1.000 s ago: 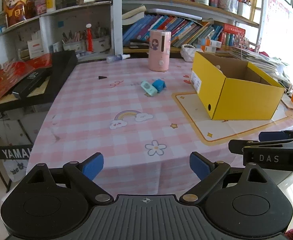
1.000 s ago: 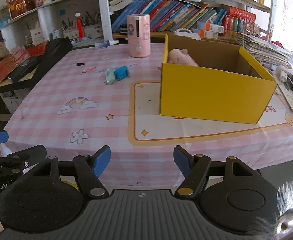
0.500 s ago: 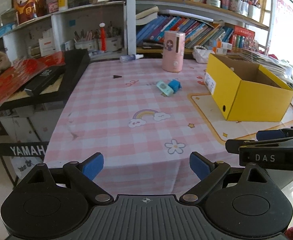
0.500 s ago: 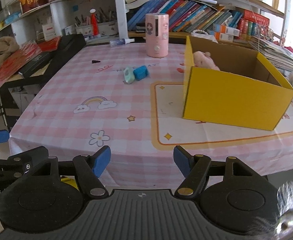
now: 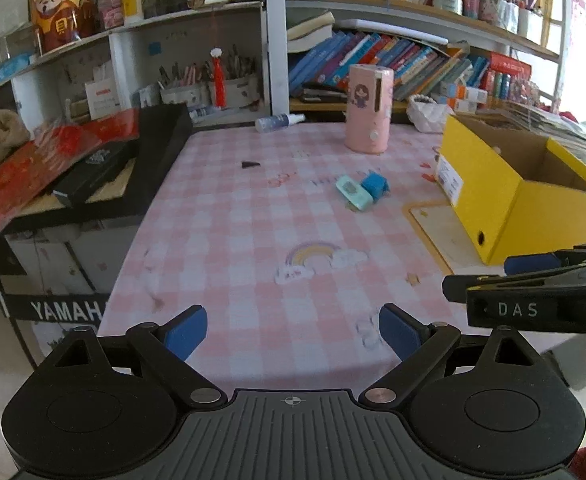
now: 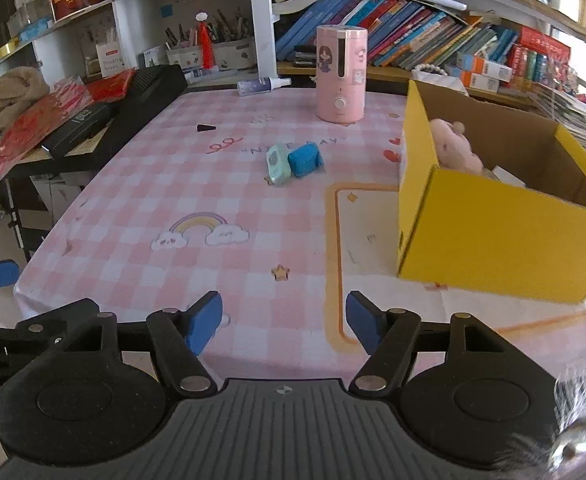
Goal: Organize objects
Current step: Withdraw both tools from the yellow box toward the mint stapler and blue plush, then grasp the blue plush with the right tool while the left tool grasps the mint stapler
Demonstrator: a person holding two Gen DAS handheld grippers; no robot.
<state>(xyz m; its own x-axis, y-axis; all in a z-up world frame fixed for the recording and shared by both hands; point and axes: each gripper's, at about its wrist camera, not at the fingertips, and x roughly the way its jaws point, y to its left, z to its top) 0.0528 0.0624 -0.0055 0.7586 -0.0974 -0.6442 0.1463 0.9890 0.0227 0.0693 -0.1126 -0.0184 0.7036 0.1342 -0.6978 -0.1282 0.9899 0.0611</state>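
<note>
Left wrist view
Left gripper (image 5: 292, 334): it is being held off the near edge of the table, jaws spread wide with nothing between them; a carrying posture is being judged, since no object is near.
Right gripper (image 5: 533, 280): it is being seen side-on at the right edge, level with the left one; its opening cannot be judged from this angle.
Mint case (image 5: 353, 192) and blue block (image 5: 375, 186): they are lying touching each other mid-table, well apart from both grippers; they are being taken as the things left to be tidied.
Yellow box (image 5: 509, 196): it is standing open-topped to the right of the pair, presumably being used as the collecting place.
Pink canister (image 5: 368, 109): it is standing upright near the far edge, behind the pair.

Right wrist view
Right gripper (image 6: 284, 323): its fingers are being held apart and empty, above the near table edge.
Pink plush toy (image 6: 453, 146): it is lying inside the yellow box against the left wall, which is suggesting sorting is partly done.
Mint case and blue block: they are sitting side by side, left of the box.
Checked tablecloth (image 6: 173, 184): it is covering the table.
Next reach: a forward move toward the pair is being judged likely.
</note>
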